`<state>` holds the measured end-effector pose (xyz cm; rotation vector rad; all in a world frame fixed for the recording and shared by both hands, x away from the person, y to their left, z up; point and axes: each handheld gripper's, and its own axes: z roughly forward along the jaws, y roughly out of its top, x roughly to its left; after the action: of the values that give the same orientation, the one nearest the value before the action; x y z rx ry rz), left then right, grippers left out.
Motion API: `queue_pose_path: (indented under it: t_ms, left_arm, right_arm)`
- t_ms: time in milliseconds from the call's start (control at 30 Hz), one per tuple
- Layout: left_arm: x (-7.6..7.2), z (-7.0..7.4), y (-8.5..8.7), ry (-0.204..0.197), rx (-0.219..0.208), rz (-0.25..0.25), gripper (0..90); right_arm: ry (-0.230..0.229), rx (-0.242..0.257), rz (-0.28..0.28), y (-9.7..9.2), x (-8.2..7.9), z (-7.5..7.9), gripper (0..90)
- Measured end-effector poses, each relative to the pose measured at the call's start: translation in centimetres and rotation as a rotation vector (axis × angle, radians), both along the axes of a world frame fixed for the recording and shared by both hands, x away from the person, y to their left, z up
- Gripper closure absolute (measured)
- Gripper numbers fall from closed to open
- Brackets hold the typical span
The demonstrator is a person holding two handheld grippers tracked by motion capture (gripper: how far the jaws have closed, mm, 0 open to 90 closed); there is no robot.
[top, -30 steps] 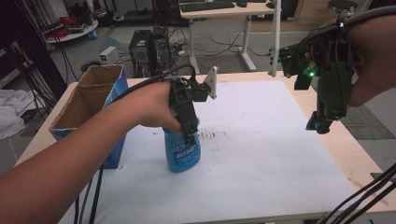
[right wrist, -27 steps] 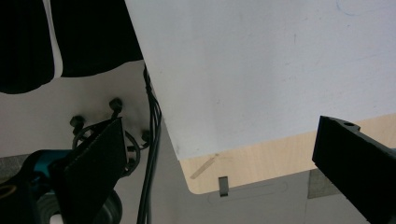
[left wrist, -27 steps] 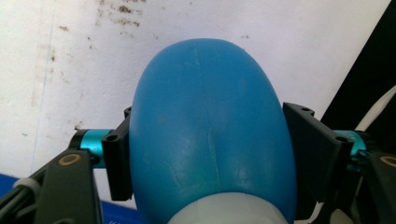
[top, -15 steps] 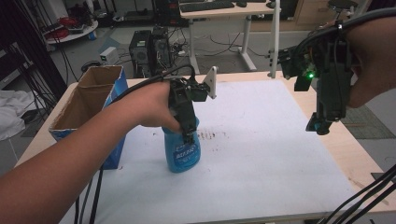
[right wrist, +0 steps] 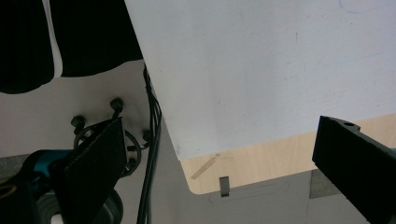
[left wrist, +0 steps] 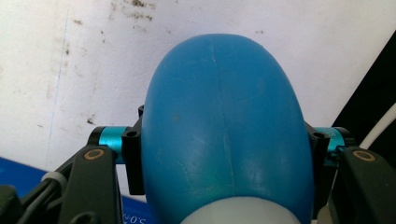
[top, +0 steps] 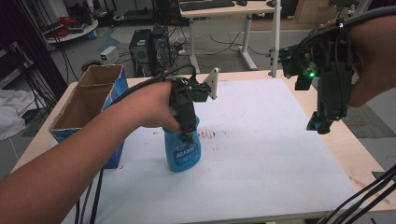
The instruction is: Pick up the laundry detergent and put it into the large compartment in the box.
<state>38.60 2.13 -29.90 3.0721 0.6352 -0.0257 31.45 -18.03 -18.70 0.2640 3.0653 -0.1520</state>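
A person is standing at a light wooden table [top: 346,140] covered by a white sheet [top: 261,140], holding a two-jaw gripper in each hand.

The left gripper [top: 187,133] is reaching down from above onto a blue plastic bottle [top: 183,151] that is standing upright on the sheet. Its jaws are pinching the upper part of the bottle, one on each side. In the left gripper view, the bottle [left wrist: 224,135] is bulging up between the two jaws of the left gripper [left wrist: 224,158], touching both, with a white part at its near end. The person's left hand [top: 149,105] is wrapping around the gripper's body just above the bottle, and a grey three-cornered plate is sticking up beyond the hand.

Small dark reddish specks [top: 210,135] are lying on the sheet just beside the bottle, on the far right side of the left gripper. To that gripper's left, near the table's edge, an open cardboard box [top: 88,100] with blue sides is standing.

The right gripper [top: 321,125] is hanging in the air well apart from the bottle, over the right edge of the table, pointing downward. A green light [top: 308,73] is glowing on its body. In the right gripper view, the right gripper [right wrist: 219,154] has its jaws spread wide with nothing between them; below them are showing the corner of the white sheet [right wrist: 280,70], a strip of bare tabletop [right wrist: 252,163], and black cables [right wrist: 152,140] running down past the table's edge.
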Motion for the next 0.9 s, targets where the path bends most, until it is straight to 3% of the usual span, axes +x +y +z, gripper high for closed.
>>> queue_pose_path:
  t_ms: [200,267,433,633,700,733,767,900]
  left_arm:
    - [-0.1,0.1,0.0,0.007,-0.003,-0.004,38.0]
    - [-0.2,0.6,0.1,0.025,-0.022,-0.01,38.0]
    - [-0.3,1.7,0.4,0.051,-0.022,-0.023,38.0]
    - [-0.1,4.5,1.4,0.036,-0.025,-0.009,38.0]
    - [0.0,5.7,2.0,0.029,-0.02,0.008,38.0]
    - [0.2,7.0,2.6,0.024,-0.016,0.029,38.0]
    - [0.2,7.0,2.6,0.024,-0.016,0.029,38.0]
    - [0.7,10.0,4.0,0.008,-0.017,0.083,38.0]
  right_arm:
    - [0.003,0.0,-0.001,0.0,0.0,-0.2,2.4]
    - [0.005,0.001,0.007,0.0,0.0,-0.2,2.4]
    - [0.001,0.007,0.002,0.1,-0.1,-0.3,2.4]
    - [0.003,0.007,0.014,0.0,-0.1,-0.3,2.4]
    - [0.002,0.008,0.014,-0.1,-0.1,-0.4,2.4]
    - [0.005,0.014,0.011,-0.1,-0.1,-0.4,2.4]
    - [0.005,0.014,0.011,-0.1,-0.1,-0.4,2.4]
    - [0.007,0.006,0.017,-0.1,0.1,-0.6,2.4]
